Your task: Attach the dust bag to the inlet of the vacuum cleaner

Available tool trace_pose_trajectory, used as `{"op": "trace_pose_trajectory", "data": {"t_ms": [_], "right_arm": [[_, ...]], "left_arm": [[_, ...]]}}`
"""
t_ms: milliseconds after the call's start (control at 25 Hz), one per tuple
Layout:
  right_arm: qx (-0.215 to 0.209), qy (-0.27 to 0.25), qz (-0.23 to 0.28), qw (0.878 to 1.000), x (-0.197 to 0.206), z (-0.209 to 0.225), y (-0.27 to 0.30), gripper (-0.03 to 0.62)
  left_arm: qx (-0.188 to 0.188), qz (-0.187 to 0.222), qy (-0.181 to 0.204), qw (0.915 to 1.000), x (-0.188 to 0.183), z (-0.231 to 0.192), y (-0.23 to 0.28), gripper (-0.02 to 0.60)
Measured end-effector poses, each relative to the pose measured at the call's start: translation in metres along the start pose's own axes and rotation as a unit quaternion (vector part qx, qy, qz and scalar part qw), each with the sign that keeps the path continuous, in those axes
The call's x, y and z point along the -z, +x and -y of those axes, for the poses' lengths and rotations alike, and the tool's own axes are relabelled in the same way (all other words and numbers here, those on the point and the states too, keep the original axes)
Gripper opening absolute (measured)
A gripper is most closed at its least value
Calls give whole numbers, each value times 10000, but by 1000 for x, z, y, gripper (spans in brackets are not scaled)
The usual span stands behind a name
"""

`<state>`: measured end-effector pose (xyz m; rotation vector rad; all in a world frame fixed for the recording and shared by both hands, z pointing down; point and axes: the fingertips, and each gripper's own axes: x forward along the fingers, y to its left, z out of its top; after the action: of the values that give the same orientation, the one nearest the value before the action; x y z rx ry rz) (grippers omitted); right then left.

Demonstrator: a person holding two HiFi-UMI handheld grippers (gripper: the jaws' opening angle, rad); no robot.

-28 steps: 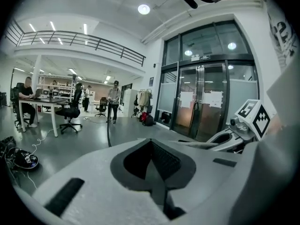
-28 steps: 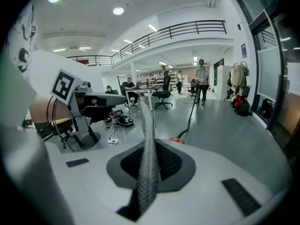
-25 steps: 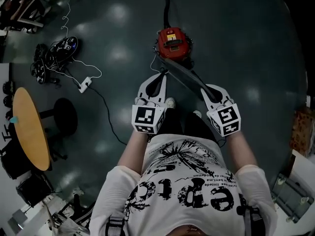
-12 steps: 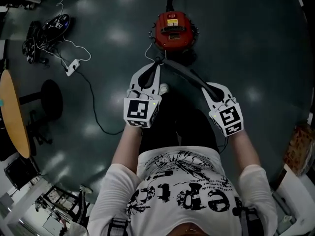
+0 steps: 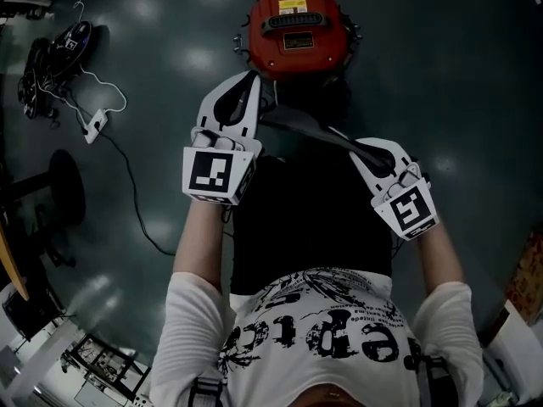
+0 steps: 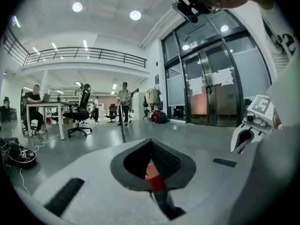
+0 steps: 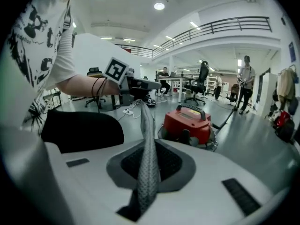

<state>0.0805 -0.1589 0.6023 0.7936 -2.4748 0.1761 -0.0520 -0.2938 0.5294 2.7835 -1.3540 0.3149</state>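
Dust bag [image 5: 310, 131] tight in jaws of left gripper [image 5: 251, 80] and right gripper [image 5: 360, 147], its weave clear only in right gripper view.

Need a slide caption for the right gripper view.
Right gripper shut on the gray dust bag, with the red vacuum cleaner on the floor ahead.

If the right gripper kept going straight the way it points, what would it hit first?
Probably the red vacuum, just ahead and slightly right of the right gripper, shut on the bag; depth is unclear.
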Motion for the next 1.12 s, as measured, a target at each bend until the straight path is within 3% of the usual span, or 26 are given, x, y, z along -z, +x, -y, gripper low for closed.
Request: {"op": "trace_pose_trajectory", "data": {"t_ms": [160,360,520,720,920,1000,1120], "right_arm": [[-247,-384,36,9990,32,3,22,26],[-556,-567,-183,9967,59,4,40,26],[-807,-766,-333,9932,62,-1,50,26],[-858,-913,-358,9915,65,2,57,25],[-953,-840,-367,9912,70,1,60,26],[-874,-838,-333,9921,74,7,61,26],[-768,-915,-297,9924,77,15,63,26]], "left_arm": [[272,-218,117,9993,46,-5,19,3],[67,-462,392,9981,69,-20,43,3],[259,-812,1033,9910,76,-28,71,101],[598,-1364,2132,9656,91,-37,118,169],[984,-1692,2905,9366,92,-33,144,169],[1161,-1807,3113,9257,93,-29,153,169],[1346,-1856,3243,9177,94,-25,165,169]]}}
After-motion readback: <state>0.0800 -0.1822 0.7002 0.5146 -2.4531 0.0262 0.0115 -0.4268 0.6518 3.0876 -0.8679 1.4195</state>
